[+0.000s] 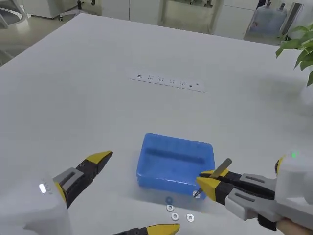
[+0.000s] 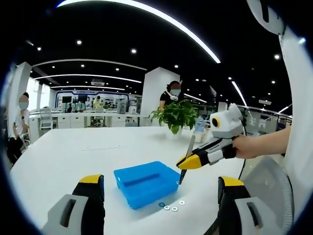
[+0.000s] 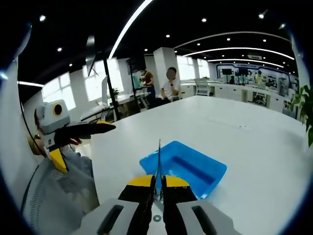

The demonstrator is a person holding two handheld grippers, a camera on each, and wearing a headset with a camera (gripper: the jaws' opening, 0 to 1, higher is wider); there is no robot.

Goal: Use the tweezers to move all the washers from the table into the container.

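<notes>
— Where are the washers right now?
— Four small silver metal washers (image 1: 174, 216) lie loose on the broad white table (image 1: 73, 107). They sit in a little cluster just in front of the near edge of the shallow rectangular blue plastic container (image 1: 176, 159), close to it but not inside.
— And the tweezers?
— The thin silver metal tweezers (image 1: 223, 167) are in the right gripper (image 1: 204, 180), whose yellow-tipped jaws are pressed together on the handle end. The tweezers slant downward, with their points near the container's near right corner, just beside the cluster. There is a small ring shape right at the points, but from here I cannot tell whether it is pinched or merely lying there.
— What about the other hand?
— The left gripper (image 2: 160, 182) is to the left of the container, its jaws spread wide with nothing between them. In the head view one jaw tip points toward the container's left side, and the other sits lower, near the washers.
— Anything else on the bench?
— A long white power strip (image 1: 167, 81) lies flat farther back, well apart from the container. Some green plant leaves (image 1: 297, 46) show at the far right edge. A few people stand among desks in the background of the gripper views.
</notes>
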